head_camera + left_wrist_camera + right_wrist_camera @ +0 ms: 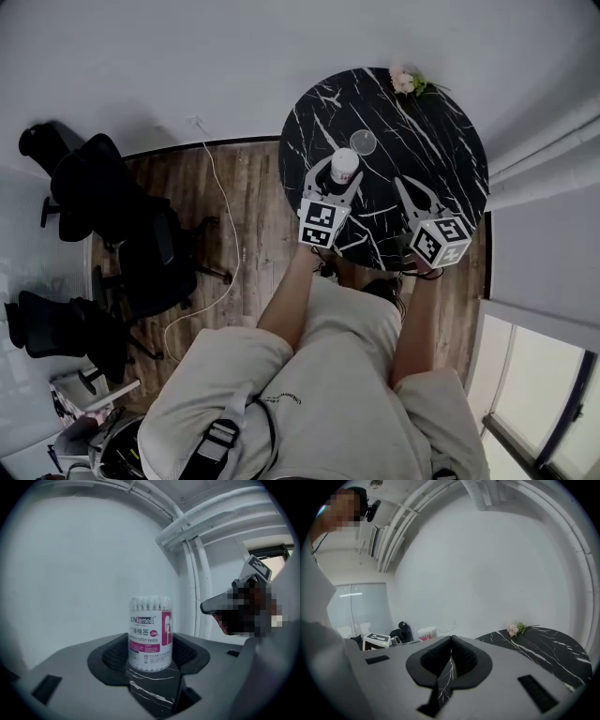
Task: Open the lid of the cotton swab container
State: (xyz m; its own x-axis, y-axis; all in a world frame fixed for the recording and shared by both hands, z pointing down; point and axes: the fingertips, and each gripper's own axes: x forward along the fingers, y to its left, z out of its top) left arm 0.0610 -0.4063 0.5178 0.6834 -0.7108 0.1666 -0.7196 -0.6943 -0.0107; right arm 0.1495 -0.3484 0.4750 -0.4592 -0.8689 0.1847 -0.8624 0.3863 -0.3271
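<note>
Left tongs (336,184): clamped on cotton swab container (150,639), pads against both sides, low on the body.
Container position: upright on black marble counter (441,150), toward its left side.
Contents: packed full of white-tipped swabs; top apparently uncovered.
Clear disc (363,142): flat on counter just beyond container; likely the lid, already off.
Right tongs (451,641): pressed together, empty, apart from container.
Step advice: hold body level and upright to avoid spilling swabs; confirm lid fully free before release.
</note>
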